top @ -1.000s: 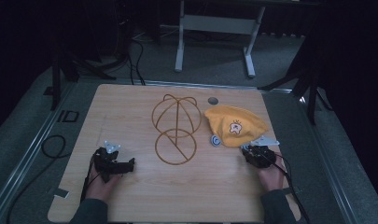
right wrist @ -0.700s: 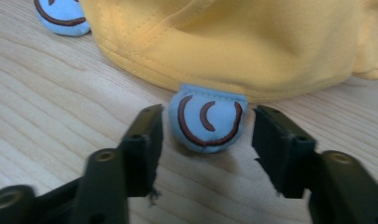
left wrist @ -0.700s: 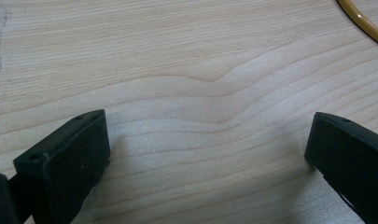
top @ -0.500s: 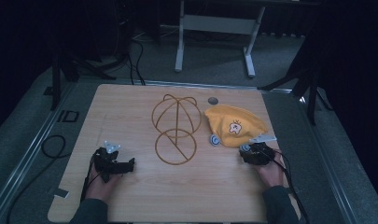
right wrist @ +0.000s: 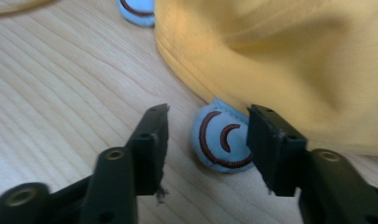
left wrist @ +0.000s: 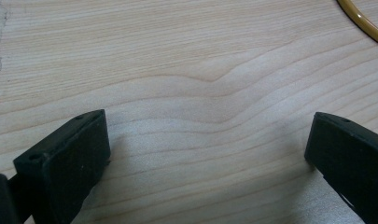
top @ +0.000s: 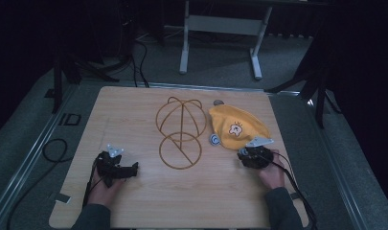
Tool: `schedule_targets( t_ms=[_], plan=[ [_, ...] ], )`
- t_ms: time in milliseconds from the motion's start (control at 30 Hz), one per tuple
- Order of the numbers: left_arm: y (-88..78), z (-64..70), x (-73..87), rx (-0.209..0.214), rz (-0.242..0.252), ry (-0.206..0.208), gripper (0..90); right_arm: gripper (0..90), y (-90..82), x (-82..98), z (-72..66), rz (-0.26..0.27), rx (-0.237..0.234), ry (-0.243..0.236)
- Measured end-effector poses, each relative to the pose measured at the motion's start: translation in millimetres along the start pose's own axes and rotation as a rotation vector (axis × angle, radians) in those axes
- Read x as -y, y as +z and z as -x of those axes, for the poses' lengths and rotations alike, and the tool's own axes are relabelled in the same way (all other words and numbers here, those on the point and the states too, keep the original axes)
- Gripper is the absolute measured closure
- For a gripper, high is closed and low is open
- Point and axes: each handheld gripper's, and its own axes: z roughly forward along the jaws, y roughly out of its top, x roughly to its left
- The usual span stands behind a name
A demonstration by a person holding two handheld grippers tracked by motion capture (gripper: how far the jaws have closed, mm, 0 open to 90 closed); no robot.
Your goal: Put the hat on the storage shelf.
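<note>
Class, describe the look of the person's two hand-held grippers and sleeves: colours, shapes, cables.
Left hand-held gripper and right hand-held gripper are black, each topped by a grey three-cornered plate and trailing a black cable. Their jaws are flat, blocky, with small screw holes. The sleeves are dark grey-green.

Fingers (left wrist: 67, 158): two black, standing wide apart, nothing between them
Surface (left wrist: 200, 70): pale wood, wavy grain, bare between the fingers
Hoop (left wrist: 361, 21): thin yellow-brown curved rim, top right corner, well apart from fingers
</note>
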Motion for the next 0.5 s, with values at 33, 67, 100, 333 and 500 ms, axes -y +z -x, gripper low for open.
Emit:
schedule_targets(
  t_ms=[33,67,100,333,500],
  plan=[
    [-0.1,0.0,0.0,-0.001,-0.001,0.0,0.2,54.6,2.2,0.3,0.3,-0.011,-0.001,0.003],
    [-0.1,0.0,0.0,-0.001,-0.001,0.0,0.2,56.9,3.8,0.6,0.2,-0.017,0.001,0.0],
    [-0.1,0.0,0.0,-0.001,-0.001,0.0,0.2,56.9,3.8,0.6,0.2,-0.017,0.001,0.0],
    [0.0,0.0,0.0,0.0,0.0,0.0,0.2,83.4,4.9,-3.7,0.8,-0.04,0.049,-0.029],
    [0.1,0.1,-0.1,0.0,0.001,-0.001,0.2,85.1,1.8,-12.0,-6.2,-0.027,0.056,-0.071]
  ],
)
